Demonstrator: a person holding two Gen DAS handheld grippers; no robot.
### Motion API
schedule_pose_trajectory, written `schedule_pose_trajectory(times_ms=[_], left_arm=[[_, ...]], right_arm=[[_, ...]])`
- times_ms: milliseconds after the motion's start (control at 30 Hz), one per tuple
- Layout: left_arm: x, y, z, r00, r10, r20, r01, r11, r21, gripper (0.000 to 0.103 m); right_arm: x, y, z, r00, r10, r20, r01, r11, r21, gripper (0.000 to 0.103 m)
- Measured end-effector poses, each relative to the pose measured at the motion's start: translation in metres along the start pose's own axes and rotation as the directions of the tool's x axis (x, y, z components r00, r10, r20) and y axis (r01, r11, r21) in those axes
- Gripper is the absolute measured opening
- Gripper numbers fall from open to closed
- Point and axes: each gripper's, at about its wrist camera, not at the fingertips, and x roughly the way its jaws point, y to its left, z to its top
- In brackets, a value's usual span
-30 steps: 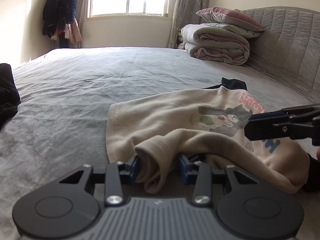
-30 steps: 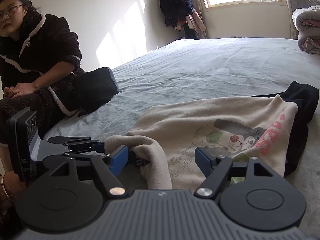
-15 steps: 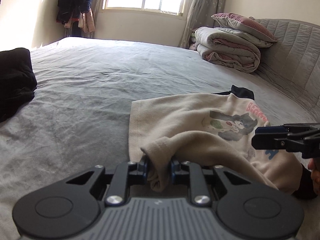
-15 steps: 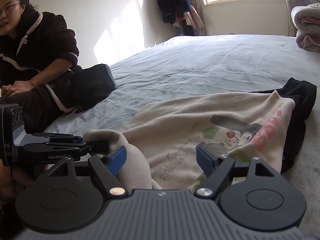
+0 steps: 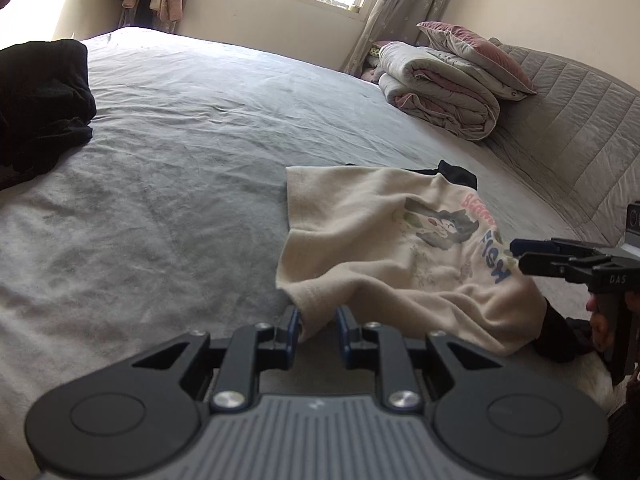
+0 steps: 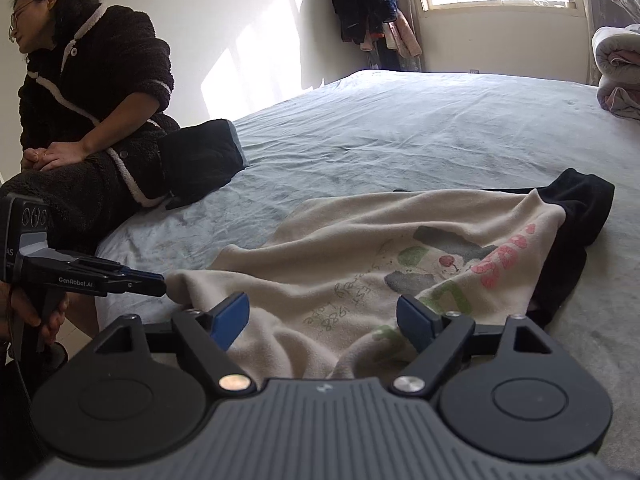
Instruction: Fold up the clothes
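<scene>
Two grippers were low over the grey bed (image 5: 168,168). Left gripper (image 5: 318,322) was clenched on a cream hem corner of the sweatshirt (image 5: 380,236). Right gripper (image 6: 322,316) stood released, jaws wide, cloth between them ungripped. Sweatshirt lay rumpled at 1 o'clock in the left view, cartoon print up, black sleeve (image 6: 580,216) beneath.

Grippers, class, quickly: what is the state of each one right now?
Left gripper: shut on the cream shirt, pinching its corner.
Right gripper: open, holding nothing.
</scene>
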Motion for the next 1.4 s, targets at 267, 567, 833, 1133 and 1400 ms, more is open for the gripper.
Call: schedule_pose_trajectory(times_ms=[267, 567, 833, 1133, 1400], left_arm=[[0.019, -0.009, -0.002, 0.996, 0.039, -0.079, -0.032, 0.996, 0.084, 0.059], [0.040, -0.028, 0.002, 0.995, 0.100, -0.010, -0.097, 0.984, 0.148, 0.095], [0.054, -0.033, 0.001, 0.998, 0.055, -0.038, -0.050, 0.989, 0.139, 0.013], [0.035, -0.029, 0.002, 1.000, 0.020, 0.021, -0.021, 0.997, 0.069, 0.009], [0.020, -0.014, 0.005, 0.996, 0.006, 0.087, -0.005, 1.000, -0.015, 0.008]], right_arm=[[-0.029, -0.031, 0.002, 0.997, -0.004, 0.079, -0.006, 0.992, 0.126, 0.089], [-0.017, -0.016, -0.002, 0.999, 0.012, 0.045, -0.014, 0.998, 0.057, 0.090], [-0.012, -0.005, -0.005, 0.999, 0.019, 0.032, -0.020, 1.000, 0.008, 0.090], [-0.018, -0.004, -0.004, 0.999, 0.006, 0.039, -0.006, 1.000, 0.000, 0.090], [-0.021, -0.003, -0.003, 0.999, 0.005, 0.048, -0.005, 1.000, 0.006, 0.092]])
